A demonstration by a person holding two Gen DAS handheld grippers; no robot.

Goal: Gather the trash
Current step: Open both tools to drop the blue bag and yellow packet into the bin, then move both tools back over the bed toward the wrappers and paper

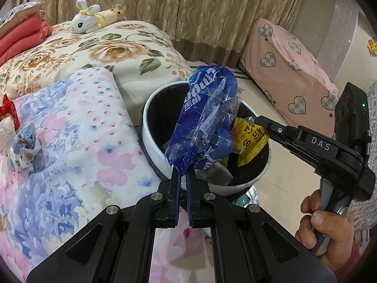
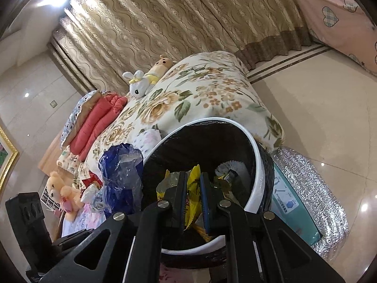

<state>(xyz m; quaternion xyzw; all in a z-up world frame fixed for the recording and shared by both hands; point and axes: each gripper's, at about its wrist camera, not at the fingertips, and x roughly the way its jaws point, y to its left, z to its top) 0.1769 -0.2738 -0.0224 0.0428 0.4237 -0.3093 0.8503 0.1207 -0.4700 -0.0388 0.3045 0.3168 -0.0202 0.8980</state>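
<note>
Left gripper [image 1: 185, 173]: jaws pinched together on the lower edge of a blue plastic bag [image 1: 205, 120]. Bag stands up from the fingers, crumpled, white print on it, hanging over the near-left rim of the trash bin [image 1: 150, 146].

Right gripper [image 2: 193, 188]: jaws clamped on a yellow snack wrapper [image 2: 192, 200], held inside the bin mouth. In the left wrist view the same wrapper sits just right of the blue bag, the two touching or nearly so, can't tell which. A hand [image 1: 327, 224] grips the right gripper's handle at the near right.

Bin: white rim, black liner, stands on the tiled floor just beside the bed. Other wrappers and paper already lie at the bottom.

Left of the bin, on the pink-blue floral quilt [image 1: 70, 141]: a crumpled patterned wrapper [image 1: 23, 151], a red packet [image 1: 8, 113] and a white scrap at the far-left edge, still uncollected.

Farther back: a rose-print blanket [image 1: 106, 52], a white plush rabbit [image 1: 86, 20] with a tan plush bear behind it, folded red bedding, beige curtain. Far right: pink heart-print cover [image 1: 289, 75].
</note>
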